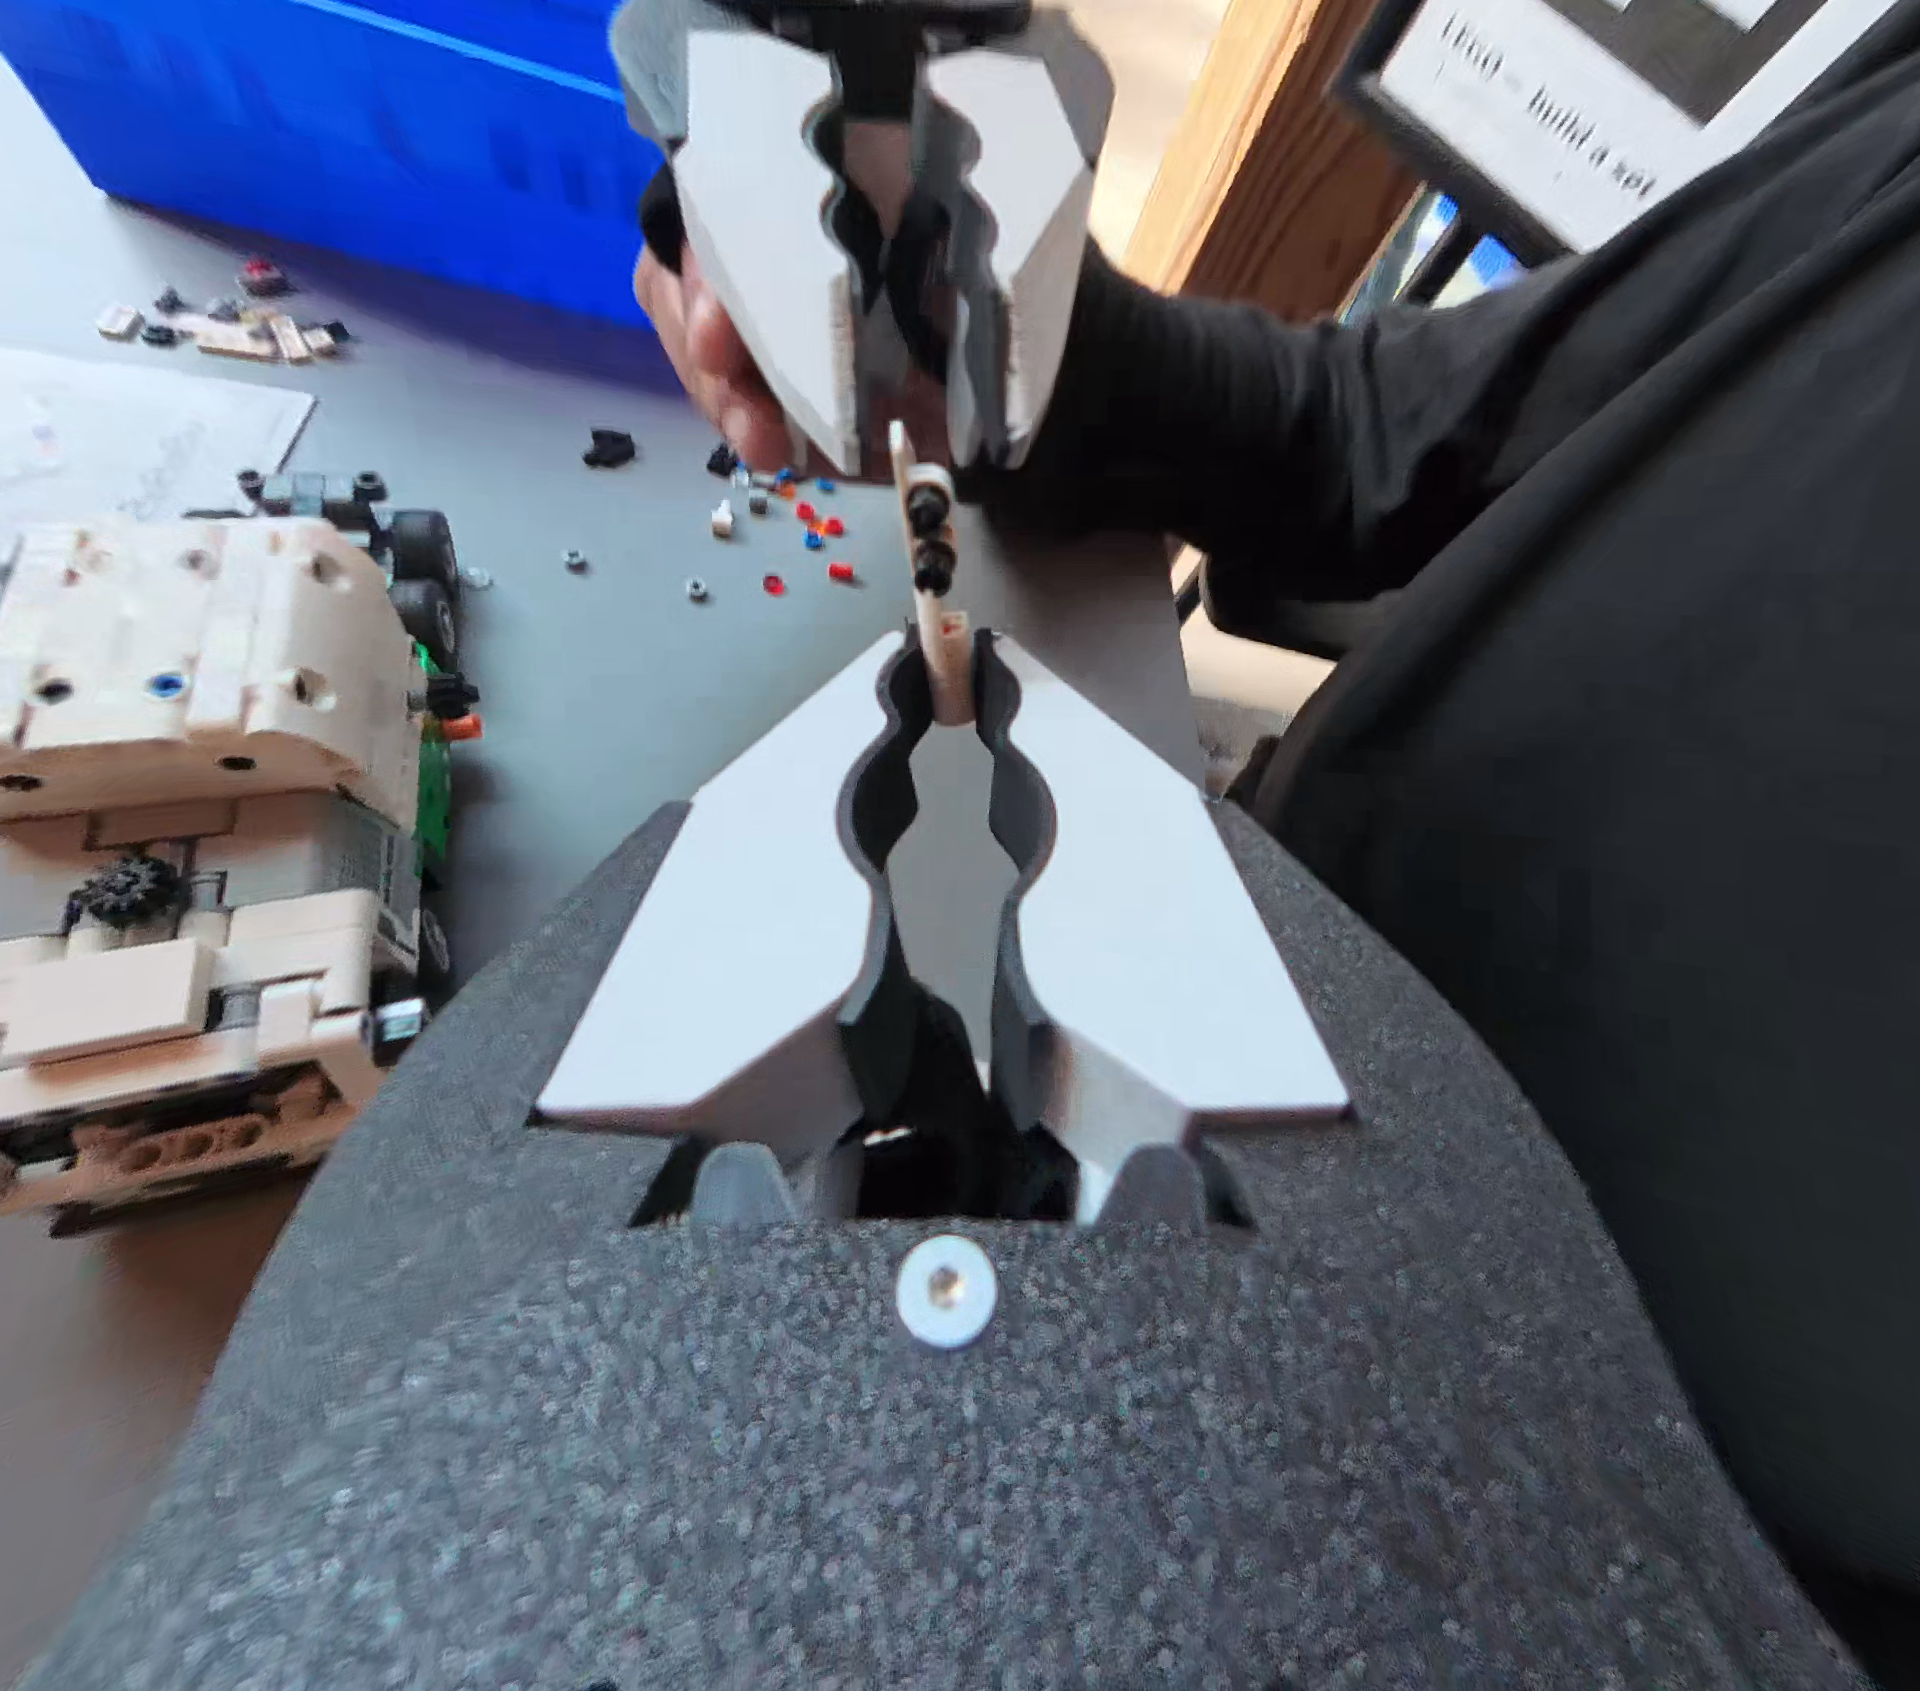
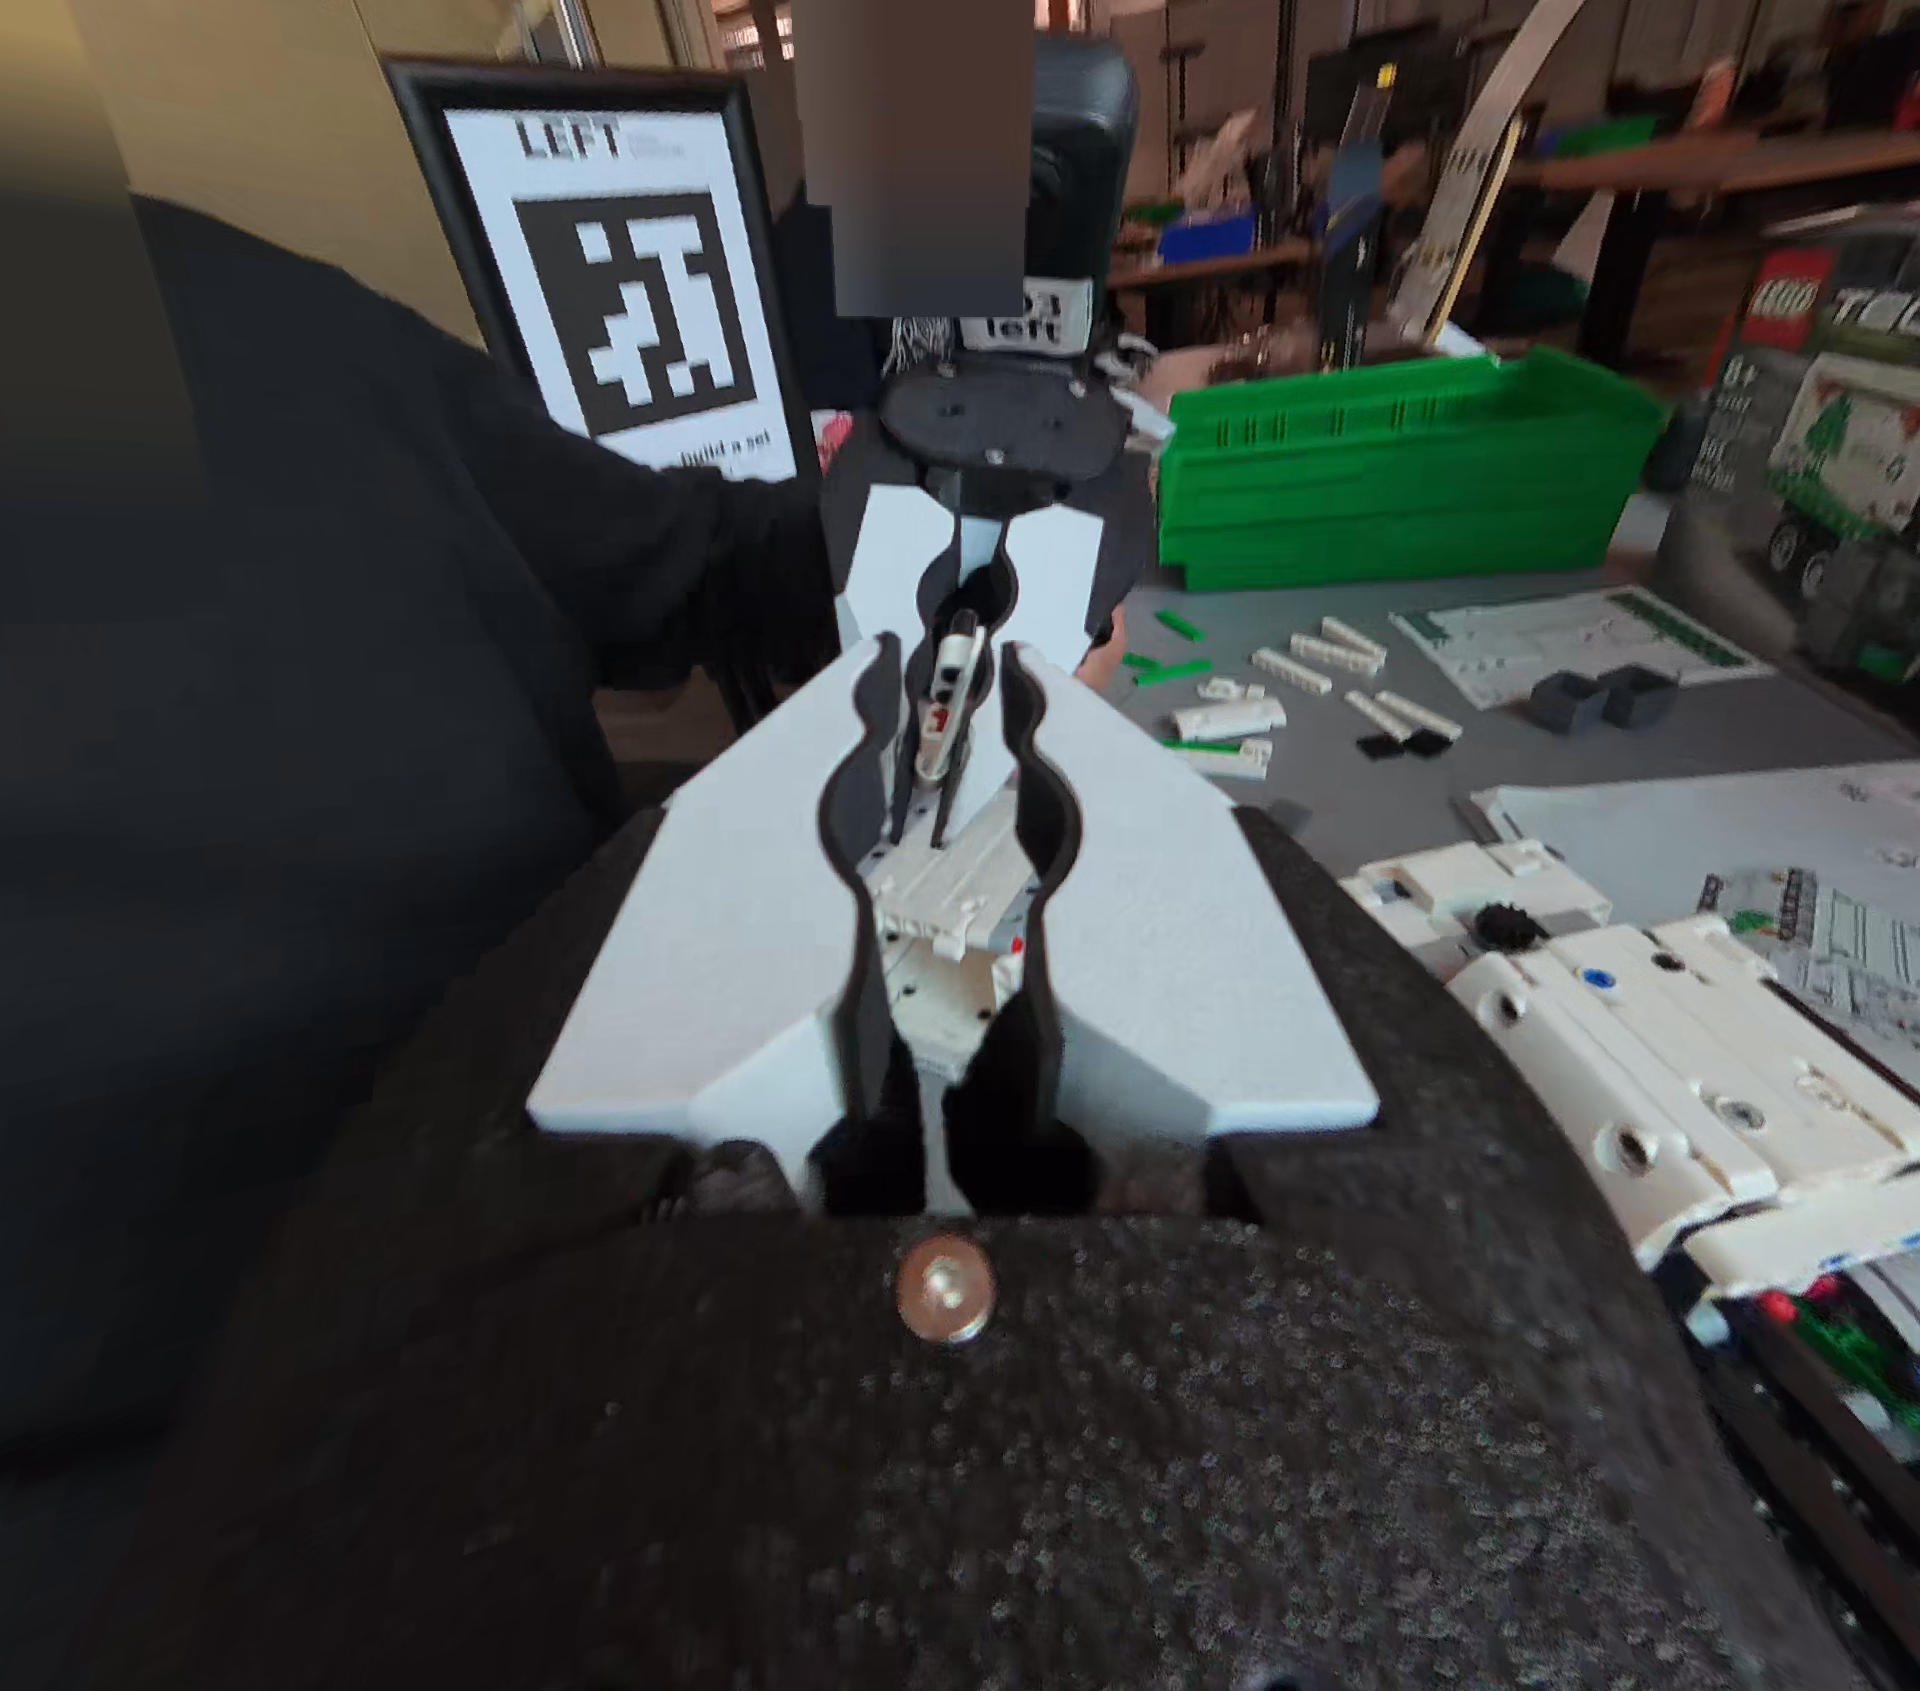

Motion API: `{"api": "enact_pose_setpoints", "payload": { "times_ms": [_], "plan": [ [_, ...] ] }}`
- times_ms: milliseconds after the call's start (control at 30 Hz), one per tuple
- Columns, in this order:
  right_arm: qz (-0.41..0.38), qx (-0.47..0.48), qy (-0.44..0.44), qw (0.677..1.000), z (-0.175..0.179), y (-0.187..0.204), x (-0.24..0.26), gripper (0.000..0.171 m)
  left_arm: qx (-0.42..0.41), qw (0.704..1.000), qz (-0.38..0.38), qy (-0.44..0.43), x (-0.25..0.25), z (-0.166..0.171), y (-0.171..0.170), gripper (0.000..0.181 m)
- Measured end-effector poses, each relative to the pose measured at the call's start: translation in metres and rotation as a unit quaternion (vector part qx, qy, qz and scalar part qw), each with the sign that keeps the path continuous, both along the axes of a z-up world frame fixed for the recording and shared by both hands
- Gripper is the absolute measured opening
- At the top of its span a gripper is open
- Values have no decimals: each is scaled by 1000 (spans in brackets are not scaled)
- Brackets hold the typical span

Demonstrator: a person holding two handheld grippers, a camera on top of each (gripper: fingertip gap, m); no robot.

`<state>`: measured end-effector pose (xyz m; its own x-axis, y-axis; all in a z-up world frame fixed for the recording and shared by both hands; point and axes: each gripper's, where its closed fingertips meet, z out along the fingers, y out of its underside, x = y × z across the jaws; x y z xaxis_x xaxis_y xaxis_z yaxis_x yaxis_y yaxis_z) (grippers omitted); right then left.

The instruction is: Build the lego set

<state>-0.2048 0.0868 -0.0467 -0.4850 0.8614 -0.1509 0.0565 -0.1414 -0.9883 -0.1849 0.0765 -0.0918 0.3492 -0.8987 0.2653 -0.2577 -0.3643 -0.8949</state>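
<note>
My left gripper [image 1: 940, 649] is shut on the lower end of a thin white beam with black pins [image 1: 928, 545], held upright above the grey table [image 1: 582, 654]. My right gripper [image 1: 904, 452] faces it from above, its tips around the beam's top end. In the right wrist view my right gripper [image 2: 948, 659] is shut on a white lego assembly [image 2: 951, 909] deep between its jaws. The left gripper [image 2: 961, 618] opposite holds the beam [image 2: 948, 691] into the gap. The half-built white truck [image 1: 187, 810] lies on the table, also in the right wrist view [image 2: 1621, 1028].
A blue bin [image 1: 312, 41] stands at the back, with small loose pieces [image 1: 790, 529] and a paper sheet [image 1: 135, 436] before it. A green bin [image 2: 1403, 478], white beams [image 2: 1330, 654], a booklet [image 2: 1558, 633], the set's box [image 2: 1829, 415] and a framed marker [image 2: 623, 280] show. The person's black sleeve [image 1: 1351, 436] is close. Left tips and right tips are each some 15 centimetres from the half-built white truck [image 1: 187, 810].
</note>
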Motion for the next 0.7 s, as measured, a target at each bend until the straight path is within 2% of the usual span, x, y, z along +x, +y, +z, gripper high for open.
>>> {"api": "enact_pose_setpoints", "payload": {
  "times_ms": [67,200,300,500,633,700],
  "plan": [
    [0,-22,26,999,8,2,1,19,6,999,17,-46,-2,12,5,5],
    [-5,-52,-1,999,0,3,-8,12,25,995,35,-92,-3,21,9,5],
    [5,-65,-1,998,-3,0,-11,4,39,994,45,-93,-2,21,10,5],
    [1,-85,-6,996,-6,1,-15,1,35,994,55,-89,-2,15,12,5],
    [-1,-69,-39,997,-15,-1,-18,0,77,995,50,-24,-11,5,8,9],
    [2,-41,-48,998,-16,-3,-14,0,111,992,27,51,-24,-6,0,35]
  ]
}}
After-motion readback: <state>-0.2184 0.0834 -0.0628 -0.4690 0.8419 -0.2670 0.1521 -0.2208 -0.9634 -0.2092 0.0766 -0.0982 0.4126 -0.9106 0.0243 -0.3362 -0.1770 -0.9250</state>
